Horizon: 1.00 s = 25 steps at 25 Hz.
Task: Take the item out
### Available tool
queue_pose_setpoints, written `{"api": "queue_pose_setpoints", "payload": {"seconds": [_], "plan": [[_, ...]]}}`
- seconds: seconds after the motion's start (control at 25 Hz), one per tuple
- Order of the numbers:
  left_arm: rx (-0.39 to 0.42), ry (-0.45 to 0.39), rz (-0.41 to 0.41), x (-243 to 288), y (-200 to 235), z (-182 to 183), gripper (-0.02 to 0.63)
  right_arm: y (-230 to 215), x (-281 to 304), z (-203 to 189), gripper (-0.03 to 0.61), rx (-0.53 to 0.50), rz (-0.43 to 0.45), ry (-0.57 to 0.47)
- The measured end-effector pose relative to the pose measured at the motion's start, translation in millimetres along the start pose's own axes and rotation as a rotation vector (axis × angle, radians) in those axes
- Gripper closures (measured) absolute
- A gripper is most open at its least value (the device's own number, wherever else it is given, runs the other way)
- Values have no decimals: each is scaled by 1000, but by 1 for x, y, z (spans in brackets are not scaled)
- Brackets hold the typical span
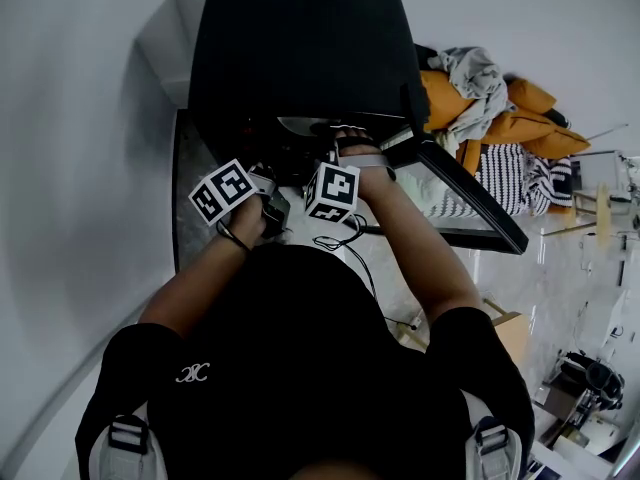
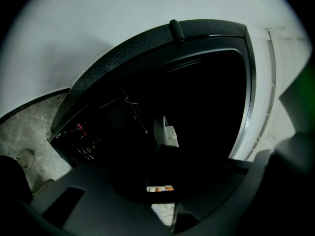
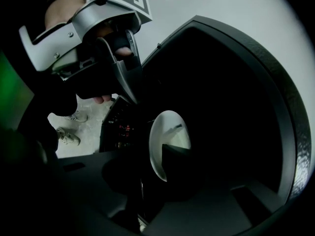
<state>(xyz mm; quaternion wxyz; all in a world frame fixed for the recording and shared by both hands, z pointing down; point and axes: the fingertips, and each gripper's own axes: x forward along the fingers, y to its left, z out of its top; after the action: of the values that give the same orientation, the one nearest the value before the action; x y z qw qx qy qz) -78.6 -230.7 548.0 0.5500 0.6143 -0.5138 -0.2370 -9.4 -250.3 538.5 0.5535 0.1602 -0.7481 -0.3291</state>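
Observation:
A white plate (image 3: pixel 165 136) stands on edge inside a dark black cabinet (image 1: pixel 300 48) whose door (image 1: pixel 470 203) hangs open to the right. My right gripper (image 3: pixel 152 181) reaches into the opening. One jaw lies across the plate's face and the other sits behind its rim, so it is shut on the plate. In the left gripper view the plate (image 2: pixel 166 131) shows deep in the dark interior with a dark finger under it. My left gripper (image 2: pixel 170 205) hovers at the cabinet's front left edge, also visible as the left gripper (image 3: pixel 125 82). Its jaws are lost in shadow.
The cabinet stands against a white wall on a marbled floor (image 2: pixel 24 132). Orange cushions and striped cloth (image 1: pixel 520 158) lie heaped to the right behind the open door. A cable (image 1: pixel 365 268) runs over the floor by my body. Small red lights (image 3: pixel 123 127) glow at the cabinet's lower left.

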Motion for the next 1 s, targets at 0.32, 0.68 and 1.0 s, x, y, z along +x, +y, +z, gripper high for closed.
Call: {"api": "queue_pose_setpoints", "payload": {"seconds": [0.32,0.68,1.0], "plan": [[0,11,-2,-1,1,-1,558,2,8,-2,540,-23,-23,35],[6,27,-6,-1,2,-1,558,8,1,-9,540,18,-13,45],[5,32,-17,-2,0,2,558,20,-20,-8,540,55,-25,35]]}}
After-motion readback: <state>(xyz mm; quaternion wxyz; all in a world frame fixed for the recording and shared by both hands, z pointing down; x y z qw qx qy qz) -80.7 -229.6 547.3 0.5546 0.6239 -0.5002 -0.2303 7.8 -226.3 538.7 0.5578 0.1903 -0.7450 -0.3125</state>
